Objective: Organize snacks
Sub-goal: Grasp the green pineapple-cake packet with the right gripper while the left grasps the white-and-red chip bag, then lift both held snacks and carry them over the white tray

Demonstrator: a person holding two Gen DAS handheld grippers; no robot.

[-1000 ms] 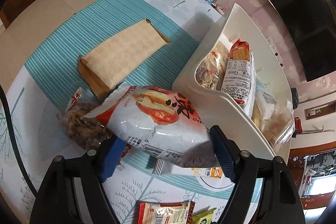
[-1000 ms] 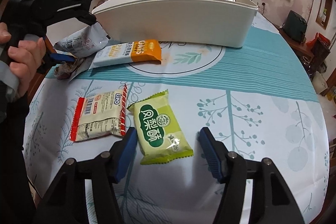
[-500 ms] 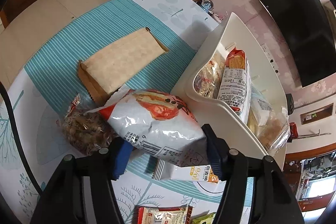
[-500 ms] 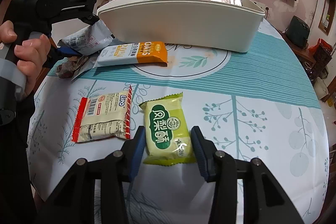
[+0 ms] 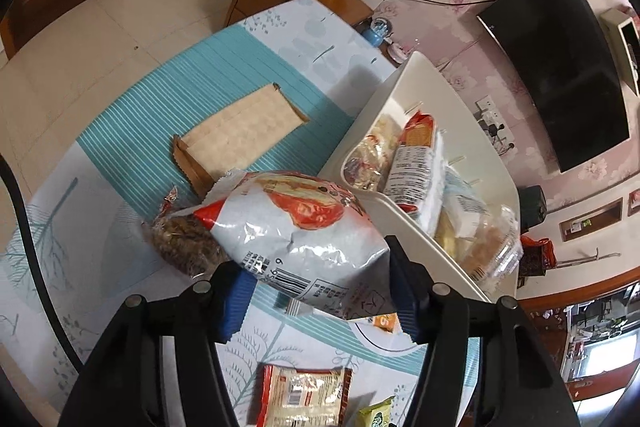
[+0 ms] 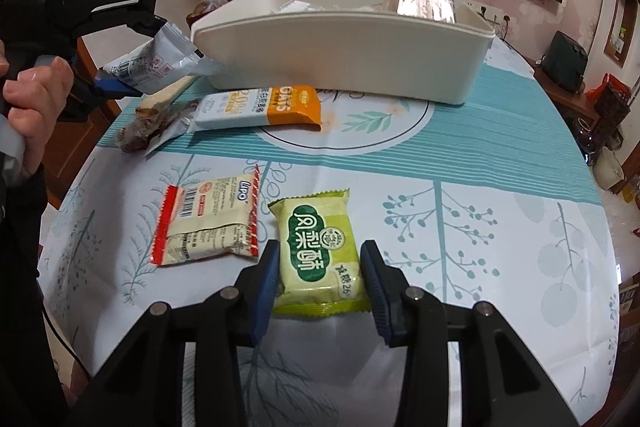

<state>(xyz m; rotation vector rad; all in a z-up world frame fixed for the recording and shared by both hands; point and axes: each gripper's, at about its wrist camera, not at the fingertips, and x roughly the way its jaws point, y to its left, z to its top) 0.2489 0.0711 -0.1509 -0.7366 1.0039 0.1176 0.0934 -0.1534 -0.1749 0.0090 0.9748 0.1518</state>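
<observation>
Left hand-held gripper (image 5: 316, 291) holds the silver-and-red snack bag (image 5: 296, 231) between its blue pads, lifted clear of the tabletop (image 5: 120, 131) at centre frame. Compared with a second ago the bag sits higher and closer to the near rim of the white bin (image 5: 424, 227), right of centre in my left view. Judgement: carry phase, drop into bin is next.

Right hand-held gripper (image 6: 320, 279): the jaws, which stood wide a second ago, have narrowed onto the green pastry packet (image 6: 320, 251), lower centre of my right view. Pads now sit just beside or touching its edges; packet still flat on the tabletop, so I cannot tell if the grip is firm. Judgement: second item is about to go up.

Bin contents: several packets already stacked upright inside.

Waiting items, right view: orange-and-white bar (image 6: 260, 105) in front of the bin, reads "OATS" upside down; red-edged cracker pack (image 6: 208, 219) left of centre, reads "Lipo"; dark clear-wrapped snack (image 6: 152, 125) at left.

Green packet: Chinese characters, small sticker with "26". Silver bag: barcode and a "6" visible.
</observation>
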